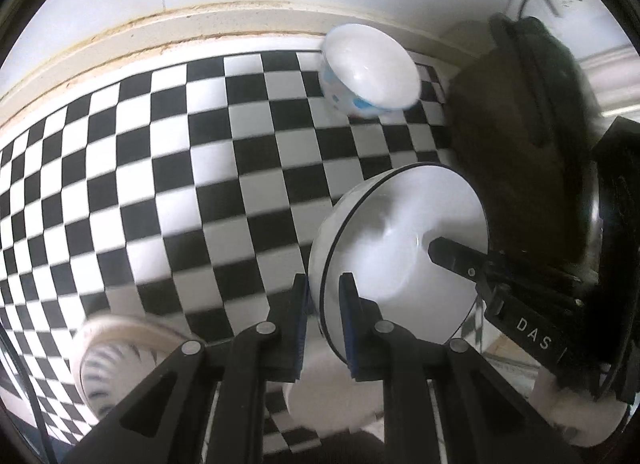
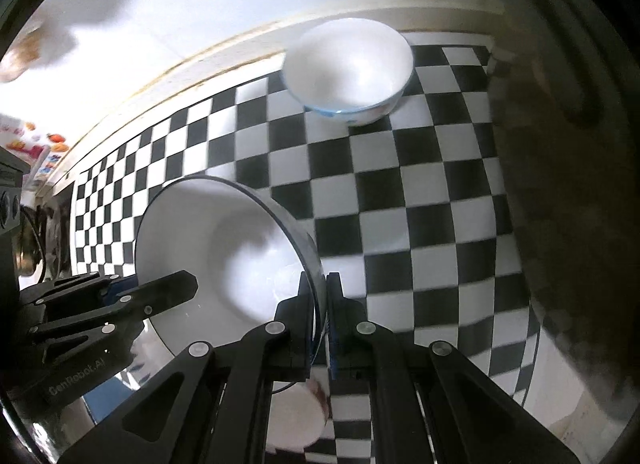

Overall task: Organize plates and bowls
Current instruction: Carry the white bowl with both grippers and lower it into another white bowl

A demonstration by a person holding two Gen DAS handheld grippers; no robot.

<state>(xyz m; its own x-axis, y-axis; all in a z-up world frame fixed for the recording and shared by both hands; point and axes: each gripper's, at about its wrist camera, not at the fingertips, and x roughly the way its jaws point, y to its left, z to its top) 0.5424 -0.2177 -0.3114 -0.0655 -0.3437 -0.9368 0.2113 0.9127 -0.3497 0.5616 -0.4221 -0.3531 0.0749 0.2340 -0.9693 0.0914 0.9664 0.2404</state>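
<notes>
A black-and-white chequered cloth (image 1: 160,184) covers the bench. Above the cloth, a round white ceramic bowl with a thin black rim line (image 1: 400,256) is plain white inside and out. Beyond it on the chequers, a smaller white bowl with pale blue markings on its outer wall and a blue rim (image 2: 348,68) is white inside. At the cloth's near edge, a white dish with dark radiating stripes (image 1: 116,368) shows, blurred. Both grippers are black with blue pads (image 1: 346,304). A cream strip (image 1: 160,32) borders the cloth's far edge.
</notes>
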